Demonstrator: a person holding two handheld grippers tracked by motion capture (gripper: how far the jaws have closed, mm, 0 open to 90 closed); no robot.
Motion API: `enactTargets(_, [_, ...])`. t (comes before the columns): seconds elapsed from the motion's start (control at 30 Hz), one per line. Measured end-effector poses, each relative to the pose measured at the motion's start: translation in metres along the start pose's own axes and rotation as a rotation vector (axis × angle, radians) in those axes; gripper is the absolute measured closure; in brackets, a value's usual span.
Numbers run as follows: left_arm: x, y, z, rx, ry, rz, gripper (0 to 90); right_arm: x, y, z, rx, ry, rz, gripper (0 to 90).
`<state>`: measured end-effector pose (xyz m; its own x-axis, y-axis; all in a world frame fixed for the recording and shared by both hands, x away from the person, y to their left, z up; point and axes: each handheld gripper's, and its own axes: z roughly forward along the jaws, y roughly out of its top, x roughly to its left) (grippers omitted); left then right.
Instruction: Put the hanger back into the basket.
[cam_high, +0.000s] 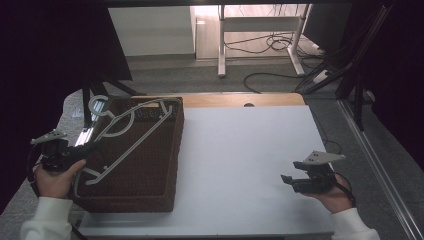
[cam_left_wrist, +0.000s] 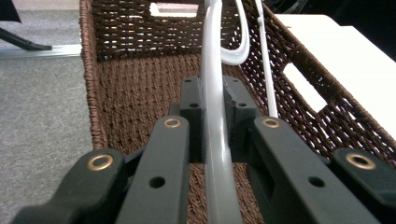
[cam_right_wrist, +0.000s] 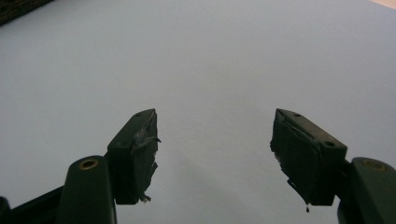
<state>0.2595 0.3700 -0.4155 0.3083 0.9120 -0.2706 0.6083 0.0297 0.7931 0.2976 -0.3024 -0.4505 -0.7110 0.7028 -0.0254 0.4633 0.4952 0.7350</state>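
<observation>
My left gripper (cam_left_wrist: 215, 116) pinches the white hanger (cam_left_wrist: 215, 154) over the wicker basket (cam_high: 150, 195); my right gripper (cam_right_wrist: 215, 154) hovers spread above the white table (cam_high: 240, 165).

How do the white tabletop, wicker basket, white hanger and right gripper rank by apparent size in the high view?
1. White tabletop
2. Wicker basket
3. White hanger, spanning most of the basket's length
4. Right gripper
</observation>
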Motion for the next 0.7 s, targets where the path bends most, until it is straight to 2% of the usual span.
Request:
enactTargets(0.27, [0.006, -0.002, -0.004, -0.022, 0.017, -0.021, 80.7, -0.001, 0.0, 0.001, 0.003, -0.001, 0.002, 32.2])
enactTargets(0.43, [0.009, -0.002, 0.001, -0.021, 0.024, -0.026, 80.7, -0.001, 0.0, 0.001, 0.006, -0.002, -0.002, 32.2])
enactTargets(0.57, [0.012, -0.003, 0.006, -0.018, 0.028, -0.013, 80.5, -0.001, 0.0, 0.001, 0.006, -0.002, -0.003, 32.2])
enactTargets(0.67, [0.011, -0.004, 0.011, -0.019, 0.03, 0.022, 79.5, -0.001, -0.001, 0.001, 0.006, -0.002, -0.002, 32.2])
enactTargets(0.7, [0.011, -0.004, 0.013, -0.013, 0.018, 0.026, 71.5, -0.001, -0.001, 0.001, 0.005, -0.002, -0.002, 32.3])
